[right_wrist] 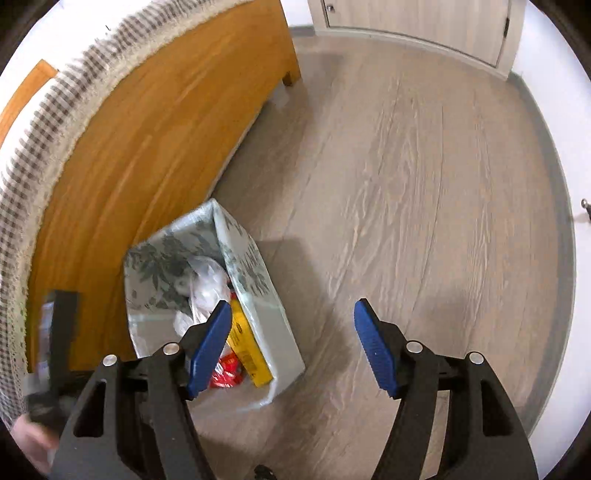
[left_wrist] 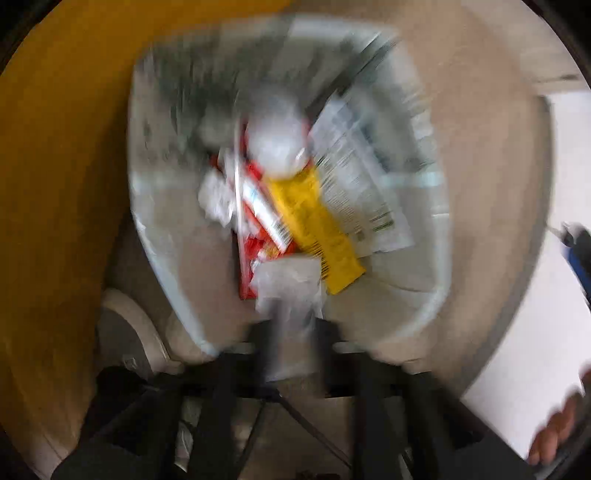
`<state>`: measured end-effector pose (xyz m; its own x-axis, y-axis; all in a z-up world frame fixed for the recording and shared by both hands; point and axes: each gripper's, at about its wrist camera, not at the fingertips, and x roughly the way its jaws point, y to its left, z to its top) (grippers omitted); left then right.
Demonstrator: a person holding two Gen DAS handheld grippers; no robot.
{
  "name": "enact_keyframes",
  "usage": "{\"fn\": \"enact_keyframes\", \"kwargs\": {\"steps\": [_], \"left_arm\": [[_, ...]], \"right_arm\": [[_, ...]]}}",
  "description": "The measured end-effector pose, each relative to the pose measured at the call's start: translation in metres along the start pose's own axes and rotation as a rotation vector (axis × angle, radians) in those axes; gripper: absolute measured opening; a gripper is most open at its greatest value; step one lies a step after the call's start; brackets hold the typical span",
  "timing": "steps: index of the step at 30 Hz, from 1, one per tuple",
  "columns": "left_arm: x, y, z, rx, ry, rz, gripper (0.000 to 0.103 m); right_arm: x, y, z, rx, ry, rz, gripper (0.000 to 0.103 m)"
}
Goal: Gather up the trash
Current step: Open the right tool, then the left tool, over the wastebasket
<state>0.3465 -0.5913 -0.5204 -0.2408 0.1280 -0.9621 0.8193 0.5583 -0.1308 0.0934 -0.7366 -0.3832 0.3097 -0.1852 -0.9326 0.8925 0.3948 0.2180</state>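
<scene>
At the far left of the right wrist view a checked bedspread hangs over an orange-brown wooden bed frame, and low against that frame shows the blurred dark shape of the left gripper, with part of a hand beneath it. Just right of the frame, on the pale wood-grain floor, stands the trash box, an open-topped carton with a grey leaf print on its inner walls. Inside it lie a crumpled white plastic bag, a yellow packet and a red wrapper. The right gripper hangs above the box's right edge and the bare floor, its blue pads standing wide apart with nothing between them. At the top right a pale cabinet door meets the wall. The left wrist view is heavily smeared by motion: the orange frame fills the left, the trash box sits in the centre seen from straight above, holding the red wrapper, the yellow packet, the white plastic bag and a printed white paper. A whitish crumpled piece sits between the left gripper's dark fingers; I cannot tell whether they press on it.
</scene>
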Motion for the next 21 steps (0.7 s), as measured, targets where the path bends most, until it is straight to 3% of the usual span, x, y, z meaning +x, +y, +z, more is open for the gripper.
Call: {"fn": "enact_keyframes", "kwargs": {"steps": [1,3,6,9,13,17,21], "left_arm": [[0.01,0.003,0.001,-0.027,0.024,-0.005,0.067],[0.009,0.007,-0.002,-0.048,0.002,-0.01,0.066],[-0.009,0.007,0.002,-0.033,-0.055,-0.017,0.068],[-0.027,0.015,-0.003,-0.088,-0.09,-0.022,0.072],[-0.039,0.022,-0.016,-0.116,-0.082,0.022,0.072],[-0.063,0.017,-0.036,-0.083,-0.143,0.054,0.072],[-0.104,0.01,-0.06,-0.056,-0.25,0.034,0.072]], "right_arm": [[0.001,-0.002,-0.002,-0.004,0.007,-0.003,0.066],[0.006,-0.003,-0.005,-0.024,0.026,-0.022,0.066],[0.013,0.003,-0.01,-0.053,0.052,-0.03,0.066],[0.014,0.011,-0.015,-0.078,0.076,-0.024,0.066],[0.014,0.028,-0.022,-0.14,0.097,-0.046,0.066],[0.003,0.031,-0.026,-0.168,0.093,-0.065,0.066],[-0.021,0.033,-0.025,-0.185,0.066,-0.096,0.066]]}}
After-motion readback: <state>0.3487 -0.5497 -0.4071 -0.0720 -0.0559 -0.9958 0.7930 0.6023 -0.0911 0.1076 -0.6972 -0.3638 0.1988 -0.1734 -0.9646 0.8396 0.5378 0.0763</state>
